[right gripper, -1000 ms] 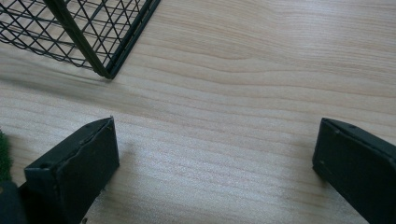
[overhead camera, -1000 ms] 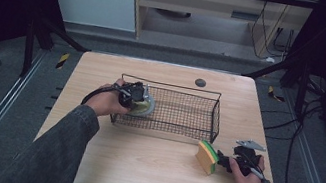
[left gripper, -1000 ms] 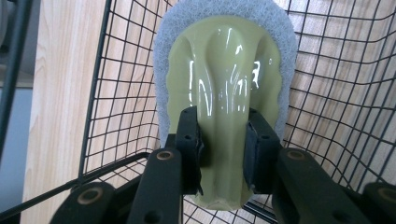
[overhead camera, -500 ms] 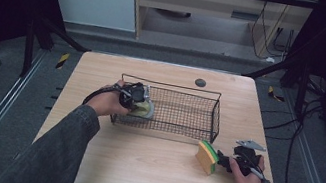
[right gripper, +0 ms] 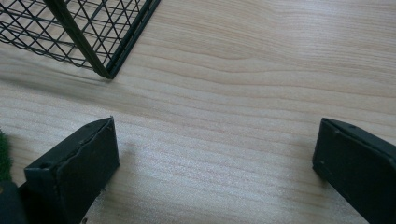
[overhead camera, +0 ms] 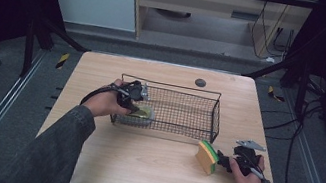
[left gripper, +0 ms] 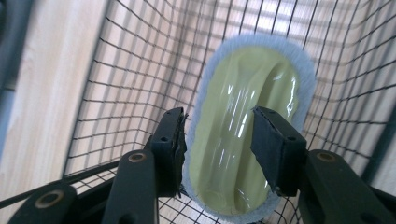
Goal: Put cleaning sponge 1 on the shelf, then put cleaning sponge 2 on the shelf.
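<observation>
Left tongs [left gripper: 219,149] just opened off the pad [left gripper: 247,126]; basket [overhead camera: 217,116] mesh underneath.

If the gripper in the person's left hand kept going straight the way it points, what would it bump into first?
Most likely the yellow-green scrubber pad lying in the wire basket. The left gripper has just been opening its jaws, and the pad sits right between and ahead of them; the basket's mesh floor lies behind it.

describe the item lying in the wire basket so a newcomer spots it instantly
On the wooden table stands a black wire basket. At its left end lies an oval pad, glossy pale yellow-green top, fluffy blue-grey rim. Unlike the blocky yellow-green sponge outside, it is flat.
</observation>
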Tool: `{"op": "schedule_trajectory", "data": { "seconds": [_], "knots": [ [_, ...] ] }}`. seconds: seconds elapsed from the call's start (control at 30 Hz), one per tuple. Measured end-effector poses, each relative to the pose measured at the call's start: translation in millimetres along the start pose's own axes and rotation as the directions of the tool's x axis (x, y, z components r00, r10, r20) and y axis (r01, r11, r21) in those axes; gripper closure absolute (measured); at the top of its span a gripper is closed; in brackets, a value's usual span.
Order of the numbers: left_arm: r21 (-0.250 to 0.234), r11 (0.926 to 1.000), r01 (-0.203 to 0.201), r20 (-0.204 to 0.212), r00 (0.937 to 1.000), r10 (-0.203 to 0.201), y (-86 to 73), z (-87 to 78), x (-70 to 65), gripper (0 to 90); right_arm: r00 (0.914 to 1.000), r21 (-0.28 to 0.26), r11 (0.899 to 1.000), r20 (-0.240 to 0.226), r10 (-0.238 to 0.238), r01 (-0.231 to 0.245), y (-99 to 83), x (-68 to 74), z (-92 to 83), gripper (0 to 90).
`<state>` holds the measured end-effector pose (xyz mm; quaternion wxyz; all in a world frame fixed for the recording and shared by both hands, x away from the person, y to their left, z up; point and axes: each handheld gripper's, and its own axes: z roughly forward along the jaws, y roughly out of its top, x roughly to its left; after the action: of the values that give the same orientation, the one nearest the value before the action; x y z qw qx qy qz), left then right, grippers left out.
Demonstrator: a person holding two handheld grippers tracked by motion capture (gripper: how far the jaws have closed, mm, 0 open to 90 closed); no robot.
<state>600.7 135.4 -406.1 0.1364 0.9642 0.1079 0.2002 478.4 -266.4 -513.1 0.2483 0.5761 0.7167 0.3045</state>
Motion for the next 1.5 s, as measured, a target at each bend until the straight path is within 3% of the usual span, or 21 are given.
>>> {"op": "schedule_trajectory", "data": {
  "seconds": [0.17,0.3,0.4,0.5,0.7,0.83,0.9,1.0,1.07,1.1,1.17,1.23,1.27,1.33,1.4,1.47,1.5],
  "knots": [
    [-0.053,0.9984,0.020,-0.008,0.9998,-0.020,0.6,-13.8,1.0,48.4,1.0000,0.000,1.000,0.000,0.000,0.000,0.0,0.0,0.0,0.7],
    [-0.085,0.9948,0.056,-0.050,0.9969,-0.060,0.4,-21.7,2.5,40.1,1.0000,0.000,1.000,0.000,0.000,0.000,0.0,0.0,0.0,0.7],
    [-0.101,0.9906,0.092,-0.085,0.9912,-0.101,-0.8,-24.6,3.8,27.9,1.0000,0.000,1.000,0.000,0.000,0.000,0.0,0.0,0.0,0.7],
    [-0.117,0.9804,0.158,-0.108,0.9793,-0.171,-3.7,-28.4,7.2,18.0,1.0000,-0.001,1.000,-0.001,0.001,-0.001,0.1,0.0,0.1,0.5],
    [-0.198,0.9378,0.285,-0.107,0.9448,-0.310,-13.5,-37.5,10.8,9.6,1.0000,0.001,1.000,-0.003,0.009,-0.009,0.5,0.3,0.2,0.4],
    [-0.269,0.8876,0.374,-0.100,0.9057,-0.412,-24.8,-50.1,7.6,8.3,0.9999,-0.001,1.000,-0.007,0.009,-0.009,0.6,-0.4,0.2,0.7],
    [-0.305,0.8615,0.406,-0.106,0.8845,-0.454,-34.5,-57.2,2.5,7.1,0.9996,0.010,1.000,-0.025,-0.013,0.013,1.8,-3.2,-0.1,1.6],
    [-0.360,0.8325,0.421,-0.129,0.8612,-0.492,-53.3,-67.9,-9.8,6.5,0.9987,0.045,0.999,-0.050,0.005,-0.003,4.4,-6.3,-6.6,7.3],
    [-0.386,0.8133,0.435,-0.115,0.8520,-0.511,-63.3,-72.3,-15.5,4.5,0.9984,0.052,0.999,-0.056,-0.010,0.013,4.4,-6.6,-15.5,9.4],
    [-0.402,0.7991,0.447,-0.117,0.8406,-0.529,-70.1,-73.6,-20.0,4.4,0.9985,0.061,0.998,-0.047,-0.029,0.032,4.8,-6.7,-18.9,10.1],
    [-0.416,0.7867,0.456,-0.111,0.8331,-0.542,-82.8,-71.9,-32.4,4.4,0.9974,0.088,0.994,-0.044,-0.057,0.060,6.5,-6.3,-29.3,12.5],
    [-0.415,0.7846,0.460,-0.110,0.8305,-0.546,-94.2,-67.3,-46.6,4.4,0.9952,0.120,0.989,-0.059,-0.077,0.084,6.4,-5.1,-42.6,15.6],
    [-0.417,0.7692,0.484,-0.093,0.8192,-0.566,-99.7,-63.1,-54.1,4.4,0.9941,0.140,0.986,-0.067,-0.086,0.094,5.3,-4.2,-50.8,17.0],
    [-0.412,0.7548,0.510,-0.064,0.8101,-0.583,-109.8,-52.1,-65.2,4.7,0.9922,0.160,0.982,-0.089,-0.087,0.101,3.8,-1.9,-63.5,19.7],
    [-0.388,0.7557,0.527,-0.066,0.8019,-0.594,-119.4,-37.9,-74.1,4.9,0.9903,0.176,0.980,-0.114,-0.079,0.099,3.5,2.5,-74.9,22.7],
    [-0.336,0.7650,0.550,-0.047,0.8013,-0.596,-126.5,-23.4,-80.4,5.4,0.9883,0.189,0.976,-0.124,-0.089,0.111,4.6,8.8,-85.1,24.8],
    [-0.320,0.7628,0.562,-0.035,0.7975,-0.602,-129.2,-17.8,-83.0,5.1,0.9865,0.196,0.973,-0.130,-0.099,0.124,5.5,11.8,-89.3,25.2]
  ]
}}
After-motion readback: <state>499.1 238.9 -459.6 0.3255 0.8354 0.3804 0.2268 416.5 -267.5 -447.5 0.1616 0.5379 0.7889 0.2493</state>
